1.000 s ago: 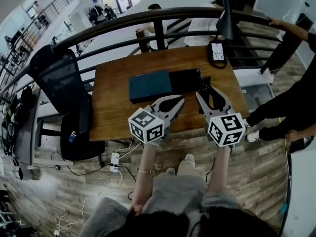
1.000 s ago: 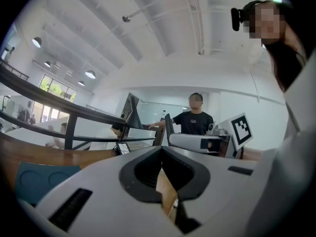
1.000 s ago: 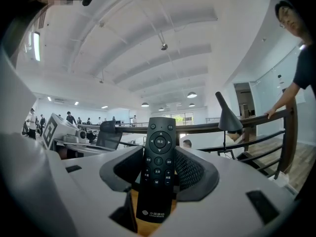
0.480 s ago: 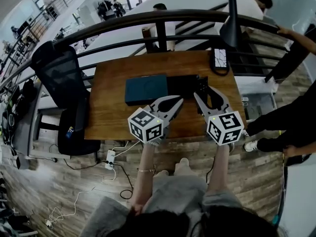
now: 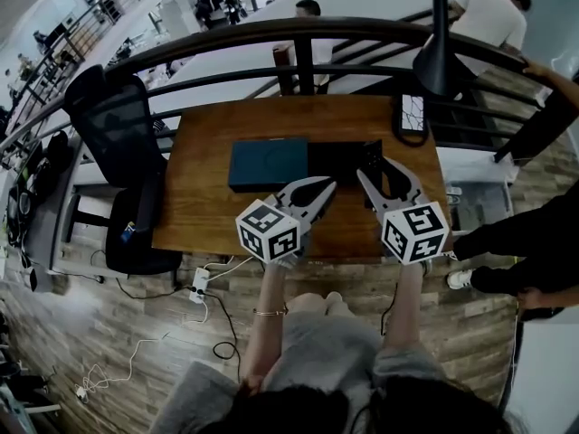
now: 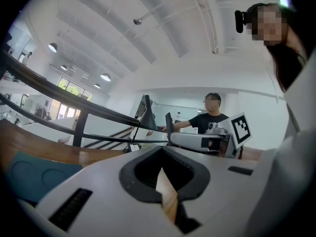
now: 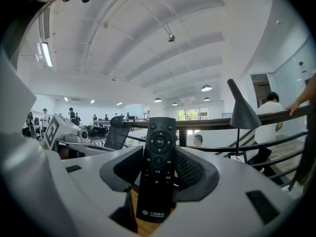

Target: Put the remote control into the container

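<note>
Office chair (image 5: pixel 118 152) beside table's left edge. Teal box (image 5: pixel 267 164) in middle of wooden table (image 5: pixel 204 197); black container (image 5: pixel 336 159) touches its right side. Left gripper (image 5: pixel 327 186) above near edge, jaws closed together, nothing between. Right gripper (image 5: pixel 373 168) clamps remote control (image 7: pixel 158 157) upright, by container's right end. Lamp (image 5: pixel 434 61) at far right corner.

The right tool (image 7: pixel 159 169) has smooth white plastic shells, and its black pads (image 7: pixel 191 171) carry a rough dotted grain. Between them, the remote control (image 7: pixel 158 147) is matt black plastic. Ahead of this tool, the counter (image 5: pixel 204 206) is smooth brown wood, and the container (image 5: pixel 268 164) looks matt teal.
</note>
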`<state>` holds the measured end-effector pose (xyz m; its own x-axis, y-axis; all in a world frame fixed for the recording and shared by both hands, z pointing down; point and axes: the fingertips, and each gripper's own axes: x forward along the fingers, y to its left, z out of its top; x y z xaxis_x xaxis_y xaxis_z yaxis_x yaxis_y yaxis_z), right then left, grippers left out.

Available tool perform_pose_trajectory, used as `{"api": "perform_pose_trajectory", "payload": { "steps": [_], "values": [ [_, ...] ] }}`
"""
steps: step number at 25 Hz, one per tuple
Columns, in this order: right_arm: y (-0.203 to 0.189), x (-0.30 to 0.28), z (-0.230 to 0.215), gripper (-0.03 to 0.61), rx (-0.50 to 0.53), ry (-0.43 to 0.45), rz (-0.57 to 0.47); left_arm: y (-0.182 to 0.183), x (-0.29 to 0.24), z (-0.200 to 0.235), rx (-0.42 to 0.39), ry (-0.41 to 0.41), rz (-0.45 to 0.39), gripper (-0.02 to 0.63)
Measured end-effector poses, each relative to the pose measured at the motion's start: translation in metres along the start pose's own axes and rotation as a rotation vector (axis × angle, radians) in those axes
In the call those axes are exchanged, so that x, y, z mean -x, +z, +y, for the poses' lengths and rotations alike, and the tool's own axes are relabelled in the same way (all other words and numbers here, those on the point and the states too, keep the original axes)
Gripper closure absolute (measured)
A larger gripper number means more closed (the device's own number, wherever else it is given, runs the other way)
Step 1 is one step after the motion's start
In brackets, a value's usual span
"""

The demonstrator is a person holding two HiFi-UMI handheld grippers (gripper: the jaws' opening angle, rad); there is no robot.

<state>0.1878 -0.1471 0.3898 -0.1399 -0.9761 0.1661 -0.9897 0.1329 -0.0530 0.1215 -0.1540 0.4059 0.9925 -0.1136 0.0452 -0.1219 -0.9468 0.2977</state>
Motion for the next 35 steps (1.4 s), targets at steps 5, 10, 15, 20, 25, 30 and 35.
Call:
{"api": "perform_pose_trajectory", "payload": {
  "steps": [5,10,15,20,25,30,35],
  "values": [
    [-0.002,-0.017,-0.006,0.368,-0.014,0.013,0.009,0.0,-0.004,0.017,0.014,0.011,0.011,0.611],
    [-0.003,-0.039,-0.006,0.368,-0.012,0.007,0.026,0.004,0.0,0.042,0.021,0.012,0.024,0.611],
    [0.007,-0.058,-0.005,0.368,0.005,-0.001,0.027,0.014,0.001,0.062,0.025,-0.002,0.018,0.611],
    [-0.001,-0.071,-0.008,0.368,0.008,0.007,0.04,0.01,-0.006,0.074,0.032,-0.008,0.027,0.611],
    [-0.007,-0.081,-0.016,0.368,-0.016,0.016,0.064,0.006,-0.003,0.088,0.048,0.012,0.043,0.611],
    [-0.015,-0.098,-0.028,0.368,-0.005,0.05,0.097,-0.002,-0.009,0.104,0.079,0.048,0.05,0.611],
    [-0.021,-0.12,-0.04,0.368,0.009,0.121,0.143,-0.007,-0.02,0.122,0.114,0.102,0.054,0.611]
  ]
}}
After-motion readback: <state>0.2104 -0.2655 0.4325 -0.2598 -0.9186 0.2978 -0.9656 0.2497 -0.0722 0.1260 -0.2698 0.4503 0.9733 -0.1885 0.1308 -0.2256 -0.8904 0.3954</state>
